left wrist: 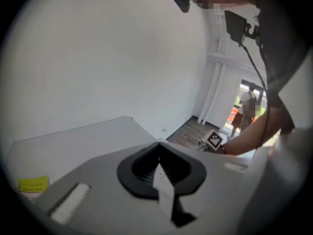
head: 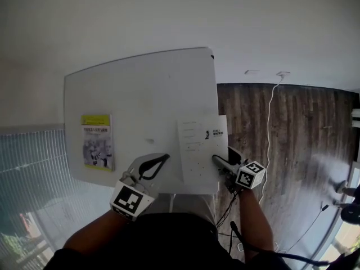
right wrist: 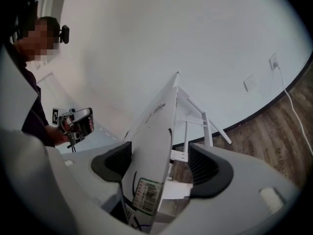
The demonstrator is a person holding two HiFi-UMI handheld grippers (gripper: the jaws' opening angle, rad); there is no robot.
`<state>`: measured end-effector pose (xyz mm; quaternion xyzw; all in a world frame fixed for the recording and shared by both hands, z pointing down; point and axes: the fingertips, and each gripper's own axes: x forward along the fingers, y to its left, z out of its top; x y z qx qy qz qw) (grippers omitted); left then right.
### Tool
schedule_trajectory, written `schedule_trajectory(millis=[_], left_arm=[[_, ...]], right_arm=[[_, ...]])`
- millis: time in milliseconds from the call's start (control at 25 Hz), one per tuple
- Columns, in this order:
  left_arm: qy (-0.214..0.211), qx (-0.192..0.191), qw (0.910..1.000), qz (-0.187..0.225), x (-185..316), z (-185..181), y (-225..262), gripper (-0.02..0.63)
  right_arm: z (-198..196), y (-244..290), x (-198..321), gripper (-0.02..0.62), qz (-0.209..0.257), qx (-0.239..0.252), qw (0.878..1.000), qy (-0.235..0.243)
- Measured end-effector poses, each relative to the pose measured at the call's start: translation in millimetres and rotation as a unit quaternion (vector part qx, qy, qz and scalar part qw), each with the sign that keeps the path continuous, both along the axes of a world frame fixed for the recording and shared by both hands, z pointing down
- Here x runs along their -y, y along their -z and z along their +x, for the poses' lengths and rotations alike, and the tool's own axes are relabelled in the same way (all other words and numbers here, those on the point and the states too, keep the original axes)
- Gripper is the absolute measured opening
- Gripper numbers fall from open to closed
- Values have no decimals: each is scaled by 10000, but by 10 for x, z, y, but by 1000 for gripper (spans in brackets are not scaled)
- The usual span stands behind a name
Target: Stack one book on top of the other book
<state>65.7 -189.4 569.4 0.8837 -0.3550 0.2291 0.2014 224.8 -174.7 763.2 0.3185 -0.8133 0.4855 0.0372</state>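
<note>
Two sets of tongs work the near edge of the counter [head: 140, 89]. The left tongs [head: 163, 159] are pressed fully together with nothing in them, low over the bare top. The right tongs [head: 225, 157] stand as wide as they go, straddling the right-hand edge of the white book [head: 201, 148]. The thin cover runs edge-on between the pads, and neither is squeezing it as far as I can see.

That book juts past the counter's right side, and the overhang looks like the place to pinch. It's a slim paperback, so I'd guess light, bendy and smooth-faced. Bite well in from the edge or it may sag and slide.

Across to the left, well apart, the yellow book [head: 98, 142] lies flat, cover up, the likely landing spot. Between the two there's only open counter, though the left tongs sit close to that path.

Beyond the right edge are wood floor [head: 304, 151] and a white cable [head: 269, 122] trailing from the wall, out of the way.
</note>
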Motion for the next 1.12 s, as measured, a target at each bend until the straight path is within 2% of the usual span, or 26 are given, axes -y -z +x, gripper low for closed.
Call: schedule_trajectory(millis=[160, 280, 320, 520, 800, 960, 1120], left_arm=[[150, -3, 9999, -24, 29, -39, 11, 6], [148, -76, 9999, 36, 24, -32, 62, 6], [139, -95, 9998, 52, 15, -29, 75, 6], [276, -157, 9995, 71, 24, -81, 97, 6], [131, -158, 9996, 203, 59, -88, 187, 6], [-75, -129, 9991, 408, 67, -182, 183, 6], [-170, -135, 9986, 478, 63, -129, 340, 6]], right_arm=[[-62, 61, 45, 353, -142, 275, 9995, 16], [-140, 136, 10, 245, -186, 458, 9986, 185], [-141, 134, 1, 217, -169, 417, 9987, 235], [-111, 100, -16, 203, -98, 14, 9996, 264], [-61, 160, -34, 154, 87, -641, 9978, 166], [-46, 333, -32, 96, 138, -627, 9979, -59], [-97, 512, -26, 70, 142, -468, 9985, -233]])
